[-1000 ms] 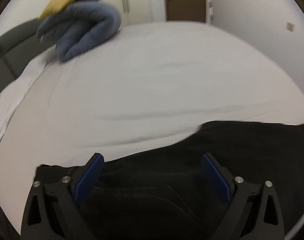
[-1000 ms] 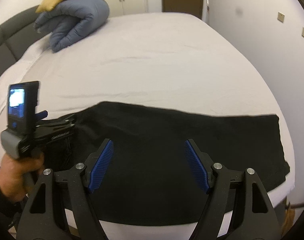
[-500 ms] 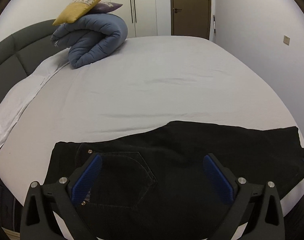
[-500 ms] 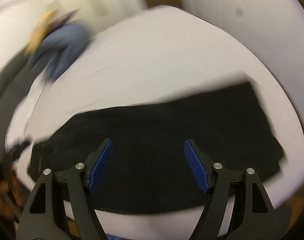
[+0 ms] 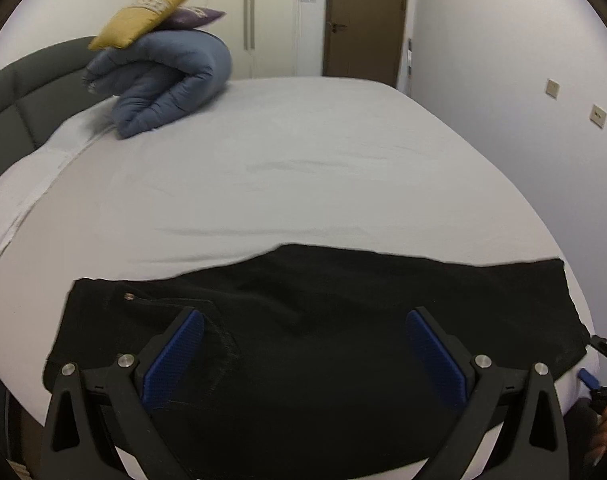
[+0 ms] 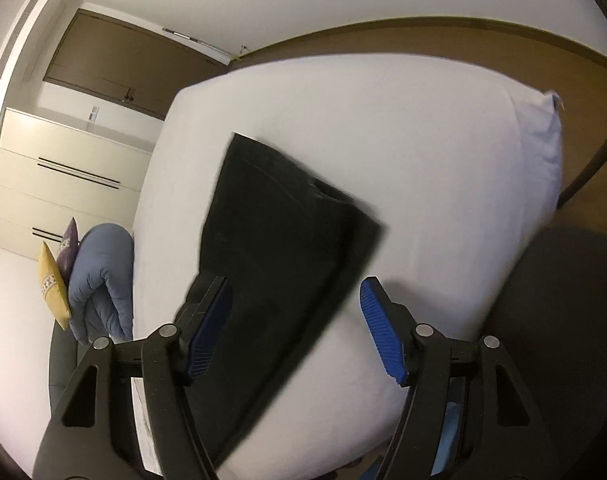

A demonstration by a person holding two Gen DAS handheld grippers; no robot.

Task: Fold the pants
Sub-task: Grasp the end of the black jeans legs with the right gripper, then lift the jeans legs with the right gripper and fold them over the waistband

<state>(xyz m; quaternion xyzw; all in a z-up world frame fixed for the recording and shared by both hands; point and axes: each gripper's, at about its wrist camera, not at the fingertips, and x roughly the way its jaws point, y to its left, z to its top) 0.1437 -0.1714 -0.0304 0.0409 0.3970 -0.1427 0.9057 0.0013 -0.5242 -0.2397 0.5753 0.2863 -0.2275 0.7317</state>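
Observation:
Black pants [image 5: 323,320] lie flat along the near edge of the white bed [image 5: 303,160], folded lengthwise, waistband and pocket at the left, leg hems at the right. My left gripper [image 5: 303,354] is open and empty, hovering above the pants' middle. My right gripper [image 6: 295,330] is open and empty, rolled sideways, above the hem end of the pants [image 6: 279,248]. Part of the right gripper [image 5: 601,360] shows at the left wrist view's right edge, beside the hems.
A rolled blue duvet [image 5: 163,80] with a yellow cushion [image 5: 143,14] on top sits at the bed's far left by the grey headboard [image 5: 11,92]. A white wall [image 5: 543,120] runs along the bed's right. A dark chair [image 6: 563,320] stands by the bed corner.
The left gripper has pulled back and risen, showing the whole pants. The right gripper has swung to the hem end and rolled sideways. Both stayed open.

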